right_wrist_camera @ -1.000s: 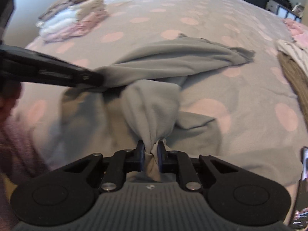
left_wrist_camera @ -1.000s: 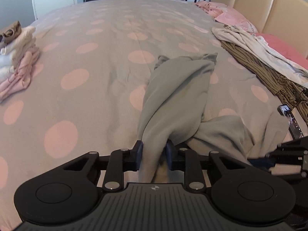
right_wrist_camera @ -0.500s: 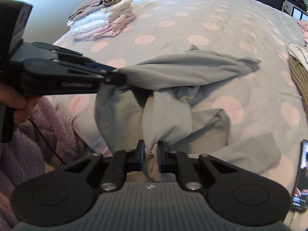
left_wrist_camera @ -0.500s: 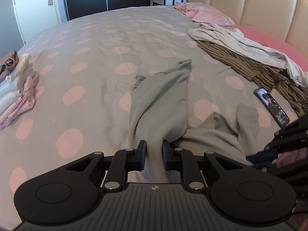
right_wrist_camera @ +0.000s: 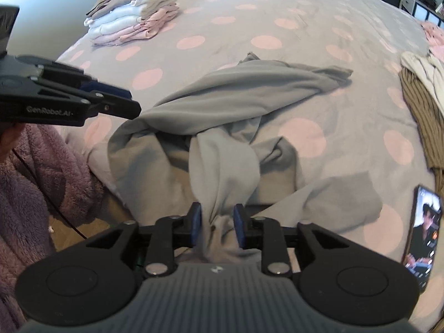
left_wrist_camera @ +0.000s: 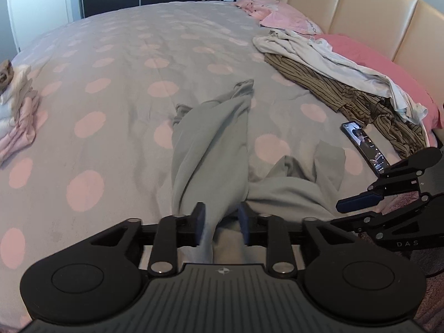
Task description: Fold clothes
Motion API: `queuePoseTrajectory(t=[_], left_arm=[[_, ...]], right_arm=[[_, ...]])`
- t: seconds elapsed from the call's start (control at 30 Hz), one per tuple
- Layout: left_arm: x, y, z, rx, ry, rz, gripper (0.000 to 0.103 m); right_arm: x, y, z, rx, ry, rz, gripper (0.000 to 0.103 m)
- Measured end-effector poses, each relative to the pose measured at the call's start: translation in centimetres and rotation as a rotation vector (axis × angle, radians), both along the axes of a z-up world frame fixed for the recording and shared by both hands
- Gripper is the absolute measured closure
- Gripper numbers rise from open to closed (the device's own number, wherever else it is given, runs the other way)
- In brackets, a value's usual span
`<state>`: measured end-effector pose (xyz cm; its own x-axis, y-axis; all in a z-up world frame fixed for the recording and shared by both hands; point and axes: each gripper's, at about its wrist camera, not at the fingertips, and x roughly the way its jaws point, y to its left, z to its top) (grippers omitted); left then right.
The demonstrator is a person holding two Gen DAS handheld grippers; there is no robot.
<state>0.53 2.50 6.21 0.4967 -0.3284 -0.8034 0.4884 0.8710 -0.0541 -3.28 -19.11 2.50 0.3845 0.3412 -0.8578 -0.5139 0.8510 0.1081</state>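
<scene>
A crumpled grey garment lies on the dotted bedspread, one long part stretching away from me. My left gripper is open, with a loose fold of the garment running between its fingers. In the right wrist view the left gripper hovers at the garment's near-left edge, and the cloth sags slack below its tip. My right gripper is open too, a bunched fold resting between its blue pads. The left wrist view shows the right gripper low at the right.
A stack of folded clothes sits at the bed's far left corner. Unfolded striped and white clothes lie along the pink pillows by the headboard. A phone lies on the cover near the right gripper. A purple fleece sleeve is at the left.
Both grippers' fingers have spread apart. The garment, held taut between them before, now hangs slack and has settled onto the bed. Both grippers have drawn back toward the bed's edge.
</scene>
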Motion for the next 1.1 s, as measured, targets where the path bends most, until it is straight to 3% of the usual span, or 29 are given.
queuePoseTrajectory(t=[0.07, 0.23, 0.37, 0.43, 0.47, 0.5, 0.53, 0.57, 0.83, 0.9, 1.1], left_arm=[[0.7, -0.6, 0.0, 0.015, -0.014, -0.021, 0.048], [1.1, -1.9, -1.2, 0.053, -0.018, -0.058, 0.042], [1.7, -2.5, -3.3, 0.097, 0.012, -0.061, 0.042], [2.1, -2.6, -4.2, 0.114, 0.016, -0.048, 0.052], [2.4, -2.5, -4.4, 0.107, 0.025, -0.039, 0.064], [2.7, -2.4, -4.6, 0.099, 0.034, -0.030, 0.073], [2.9, -2.3, -4.7, 0.091, 0.040, -0.024, 0.076], [3.1, -2.1, -4.8, 0.083, 0.045, -0.018, 0.081], [3.1, -0.2, -2.8, 0.070, -0.016, 0.038, 0.092], [3.2, 0.4, -2.2, 0.072, -0.031, 0.054, 0.103], [3.7, 2.5, 0.7, 0.091, -0.123, 0.156, 0.103]], right_arm=[[0.8, -0.2, 0.1, -0.009, -0.007, 0.004, 0.065], [2.8, -0.1, -0.7, 0.025, -0.020, -0.004, 0.049], [3.4, 0.8, -2.4, 0.060, 0.008, 0.022, 0.049], [3.5, 1.4, -3.2, 0.061, 0.015, 0.041, 0.049], [3.5, 1.7, -3.6, 0.057, 0.012, 0.054, 0.055], [3.5, 1.9, -3.9, 0.050, 0.009, 0.066, 0.062], [3.5, 2.1, -4.2, 0.044, 0.007, 0.077, 0.081], [3.5, 2.1, -4.4, 0.040, 0.008, 0.077, 0.086], [4.3, 0.4, -2.8, -0.015, -0.081, -0.028, 0.092], [4.5, 0.0, -2.1, -0.053, -0.124, -0.044, 0.092], [5.4, -2.2, 0.7, -0.113, -0.234, -0.132, 0.092]])
